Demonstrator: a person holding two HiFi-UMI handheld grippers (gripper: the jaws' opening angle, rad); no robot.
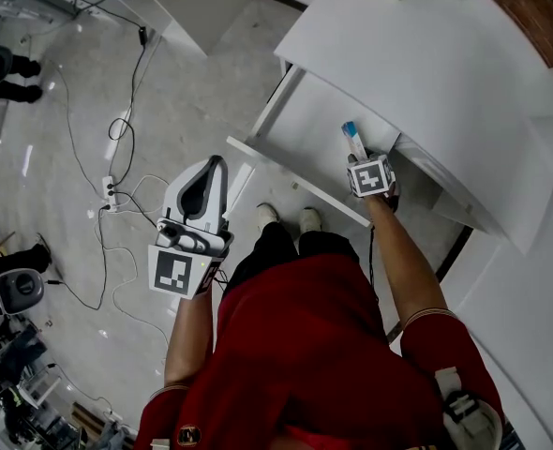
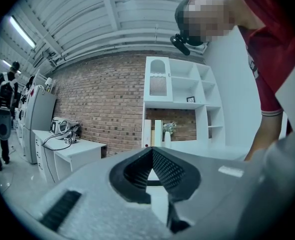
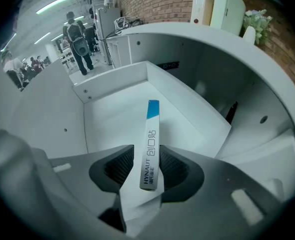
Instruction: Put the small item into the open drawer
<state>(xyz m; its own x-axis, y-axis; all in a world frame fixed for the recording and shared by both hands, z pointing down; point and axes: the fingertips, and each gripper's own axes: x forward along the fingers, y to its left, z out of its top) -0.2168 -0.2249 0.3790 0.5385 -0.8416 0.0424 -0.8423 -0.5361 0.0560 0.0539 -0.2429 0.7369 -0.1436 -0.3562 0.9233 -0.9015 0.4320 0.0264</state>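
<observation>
Right tongs (image 3: 147,160): jaws stand apart. The small box (image 3: 150,144) stands between them, and a gap shows beside the pad on one side, so it is judged no longer clamped. The box sits over the inside of the open drawer (image 3: 112,104), blue end pointing toward the drawer's far corner. Whether it touches the drawer floor cannot be told.

Left tongs (image 2: 151,151): jaws together, nothing between them. They are held low and away from the drawer, over the floor (image 1: 70,157). Judged idle, kept clear so the right arm can reach in unhindered.

The right tongs reach under the edge of the counter (image 1: 426,64) and well inside the drawer's front edge, so that a freed box would land in the drawer, not on its rim.

Views: the right gripper view alone shows the gap at the pad, the box's print and the drawer walls. The head view alone shows both arms, the drawer pulled out beneath the counter, and cables on the floor. The left gripper view shows only a brick wall and shelves.
</observation>
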